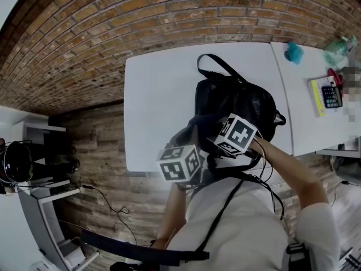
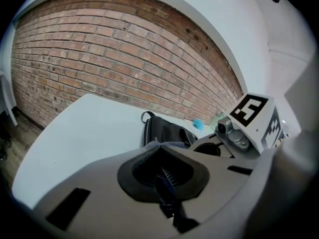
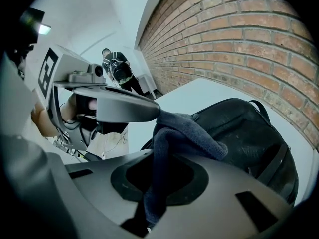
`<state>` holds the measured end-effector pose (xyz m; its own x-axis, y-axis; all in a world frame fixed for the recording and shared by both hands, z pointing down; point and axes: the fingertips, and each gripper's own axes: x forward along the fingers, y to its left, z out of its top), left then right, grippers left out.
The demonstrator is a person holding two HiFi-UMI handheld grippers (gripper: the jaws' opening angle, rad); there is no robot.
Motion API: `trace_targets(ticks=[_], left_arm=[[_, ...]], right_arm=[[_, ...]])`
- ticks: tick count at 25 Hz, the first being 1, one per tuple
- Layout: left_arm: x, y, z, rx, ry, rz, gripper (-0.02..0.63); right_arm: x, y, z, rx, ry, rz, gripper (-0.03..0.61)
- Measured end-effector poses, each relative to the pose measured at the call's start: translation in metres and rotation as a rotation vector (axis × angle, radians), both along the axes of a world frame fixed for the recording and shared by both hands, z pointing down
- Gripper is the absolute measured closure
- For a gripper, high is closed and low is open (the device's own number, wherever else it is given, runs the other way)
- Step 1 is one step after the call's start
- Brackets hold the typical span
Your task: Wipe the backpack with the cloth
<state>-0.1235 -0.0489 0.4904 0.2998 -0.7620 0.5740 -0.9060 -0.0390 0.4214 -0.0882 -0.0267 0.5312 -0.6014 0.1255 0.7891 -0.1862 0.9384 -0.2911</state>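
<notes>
1. Pinched in both the right hand-held gripper and left hand-held gripper: the cloth.
2. Straight ahead on the tabletop, just beyond it: the backpack, lengthwise away, nearer the right.

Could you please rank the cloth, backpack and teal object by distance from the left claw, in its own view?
1. Cloth, held in the left claw.
2. Backpack, on the table just ahead.
3. Teal object, beyond the backpack, rightward.
</notes>
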Motion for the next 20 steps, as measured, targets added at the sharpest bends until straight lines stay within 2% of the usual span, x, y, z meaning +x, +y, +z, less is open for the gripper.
trace_targets(ticks=[10, 20], left_arm=[[0.001, 0.005, 0.005, -0.008, 0.005, 0.014, 0.611], [0.002, 0.012, 0.008, -0.016, 0.016, 0.029, 0.611]], right_arm=[[0.013, 0.028, 0.004, -0.044, 0.026, -0.034, 0.54], [0.02, 0.066, 0.005, -0.157, 0.053, -0.092, 0.54]])
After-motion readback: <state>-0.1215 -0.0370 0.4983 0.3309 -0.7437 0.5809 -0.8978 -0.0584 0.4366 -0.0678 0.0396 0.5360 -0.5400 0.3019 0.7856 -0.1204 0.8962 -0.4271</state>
